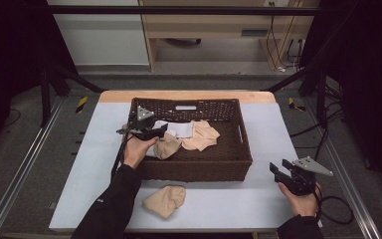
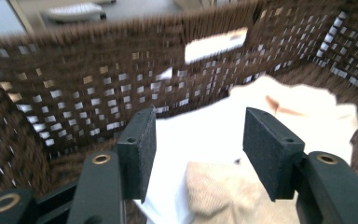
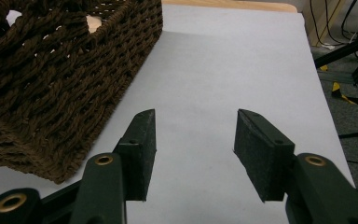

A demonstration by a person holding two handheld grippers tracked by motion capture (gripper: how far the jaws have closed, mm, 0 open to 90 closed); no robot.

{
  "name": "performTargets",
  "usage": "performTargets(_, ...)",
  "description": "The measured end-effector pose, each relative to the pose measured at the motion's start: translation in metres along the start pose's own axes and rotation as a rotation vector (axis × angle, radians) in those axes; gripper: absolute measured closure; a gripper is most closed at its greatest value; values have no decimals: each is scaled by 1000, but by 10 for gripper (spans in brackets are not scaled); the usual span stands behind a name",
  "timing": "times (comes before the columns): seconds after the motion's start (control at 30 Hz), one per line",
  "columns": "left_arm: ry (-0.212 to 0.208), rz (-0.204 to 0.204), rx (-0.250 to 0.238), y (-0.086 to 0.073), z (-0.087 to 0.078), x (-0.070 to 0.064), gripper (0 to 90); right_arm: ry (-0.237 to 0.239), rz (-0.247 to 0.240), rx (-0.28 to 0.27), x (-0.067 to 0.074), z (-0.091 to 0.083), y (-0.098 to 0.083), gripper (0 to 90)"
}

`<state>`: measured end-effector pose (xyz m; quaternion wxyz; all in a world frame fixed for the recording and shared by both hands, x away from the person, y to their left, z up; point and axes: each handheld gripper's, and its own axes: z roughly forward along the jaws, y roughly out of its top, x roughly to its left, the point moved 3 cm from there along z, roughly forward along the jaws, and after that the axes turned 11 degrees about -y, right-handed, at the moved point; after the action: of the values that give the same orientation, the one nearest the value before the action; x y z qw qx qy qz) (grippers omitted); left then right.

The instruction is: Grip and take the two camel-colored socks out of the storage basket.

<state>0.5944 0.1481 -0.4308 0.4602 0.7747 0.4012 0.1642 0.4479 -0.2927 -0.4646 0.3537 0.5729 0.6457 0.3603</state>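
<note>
Nearly done w/ sock sorting into wicker basket (image 1: 194, 169).
Left tool (image 1: 160, 132) released over socks in basket (image 2: 219, 191); right tool (image 1: 277, 172) gaping, empty, on table (image 3: 223, 70); one beige sock (image 1: 165, 200) left outside.

Grey mat (image 1: 258, 199), wooden cabinet (image 1: 204, 25), floor cables (image 1: 338, 209), metal rails (image 1: 20, 174)

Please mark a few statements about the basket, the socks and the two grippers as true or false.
1. The left gripper is inside the basket. True.
2. The right gripper grips a sock. False: nothing is between its jaws and it sits over bare table.
3. One beige sock lies on the table outside the basket. True.
4. The basket is white plastic. False: it is dark brown wicker.
5. The left gripper's jaws stand open. True.
</note>
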Motion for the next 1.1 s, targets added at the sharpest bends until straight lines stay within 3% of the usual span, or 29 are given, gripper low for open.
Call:
performTargets(0.3,2,23,91,-9,9,-1,401,-1,-9,6,2,1,-1,486)
performTargets(0.4,-5,15,157,-14,14,0,377,-2,-10,5,1,1,-1,486)
performTargets(0.57,6,59,211,-17,18,-2,380,-3,-9,7,1,1,-1,488)
performTargets(0.77,-26,23,271,-20,20,-4,579,-4,-9,8,1,1,-1,488)
performTargets(0.97,-18,3,328,-19,19,-9,785,-6,-8,7,1,1,-1,489)
performTargets(1.1,-17,-10,276,-14,14,-9,825,-7,-9,8,1,1,-1,489)
